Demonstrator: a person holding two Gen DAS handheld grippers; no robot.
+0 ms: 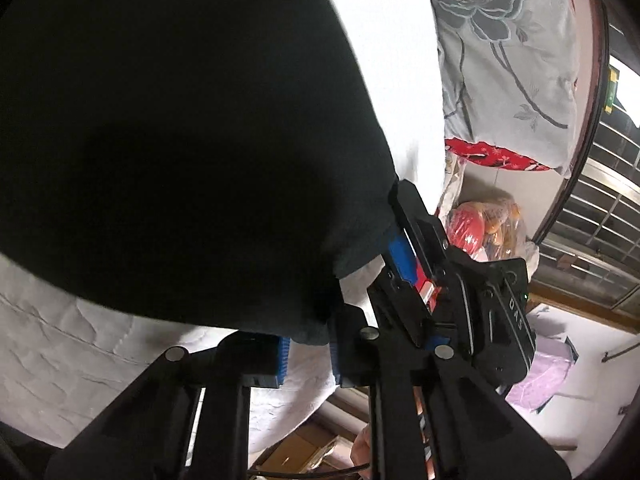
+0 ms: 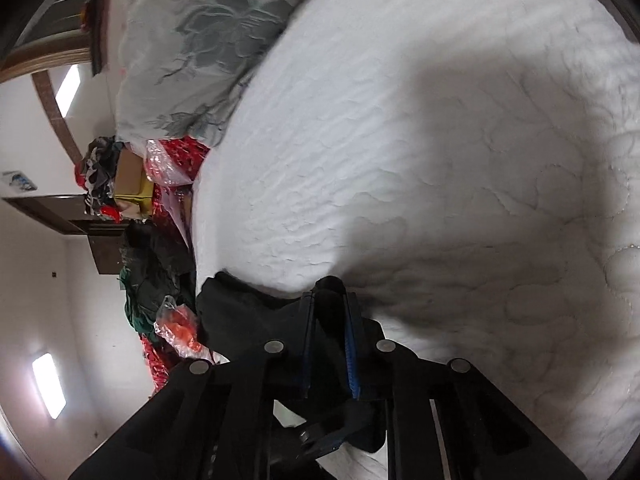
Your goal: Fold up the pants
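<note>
Two tongs clamp the black pants (image 1: 180, 140) at the near edge of a white quilted bed (image 2: 440, 140). From the left wrist, the left tongs (image 1: 308, 354) pinch a hem of the dark cloth between blue pads, and the fabric spreads wide above and to the left of them. Just to the right, the right tongs (image 1: 404, 220) bite the same edge. From the right wrist, the right tongs (image 2: 330, 328) grip a fold of black cloth that bunches to their left, by the bed's edge. A floral quilt (image 2: 192, 40) lies beyond.
</note>
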